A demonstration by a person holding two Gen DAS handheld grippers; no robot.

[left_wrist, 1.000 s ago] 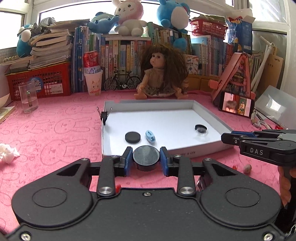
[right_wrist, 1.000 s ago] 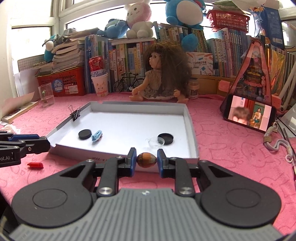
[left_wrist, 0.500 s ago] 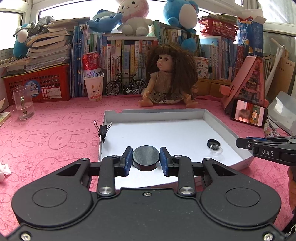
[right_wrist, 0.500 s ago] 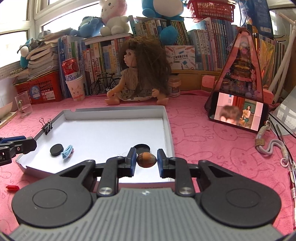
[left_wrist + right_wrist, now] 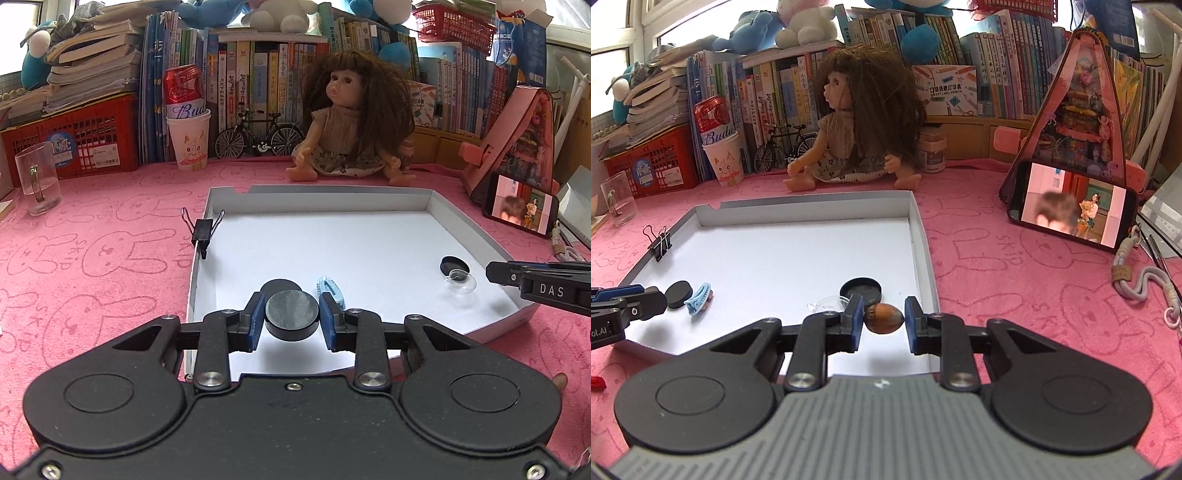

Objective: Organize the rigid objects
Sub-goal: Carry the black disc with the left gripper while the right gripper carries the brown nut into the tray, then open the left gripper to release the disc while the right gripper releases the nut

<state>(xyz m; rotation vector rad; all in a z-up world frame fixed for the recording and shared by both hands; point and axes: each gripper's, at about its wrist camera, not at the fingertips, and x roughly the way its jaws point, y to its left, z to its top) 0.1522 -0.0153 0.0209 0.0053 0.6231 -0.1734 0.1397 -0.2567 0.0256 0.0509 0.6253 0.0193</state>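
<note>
A: What has the left claw (image 5: 291, 314) got?

B: It is clamped on a black disc (image 5: 291, 313), blue pads pressing both sides. It hangs over the near edge of the white tray (image 5: 321, 195), just inside the near left corner.

A: And the right claw (image 5: 884, 318)?

B: Clamped on a brown nut (image 5: 884, 318), held end to end between the pads. That one is over the near right corner of the tray, close to the right wall.

A: What lies in the tray already?

B: A second disc (image 5: 679, 294) and a blue clip (image 5: 699, 303), side by side near the tray's near left corner. Toward the near right corner there is a black lid (image 5: 860, 290) with a clear cap (image 5: 460, 286) touching it on the near side.

A: Anything on the tray's rim?

B: A binder clip (image 5: 202, 232) bites the left wall, handles up.

A: Around the tray?

B: Pink cloth covers the bench (image 5: 92, 258). A doll (image 5: 351, 122) sits just behind the tray's far wall. A phone (image 5: 1071, 206) stands propped to the right of the tray, screen lit. A glass mug (image 5: 38, 184) stands well to the tray's left.
</note>
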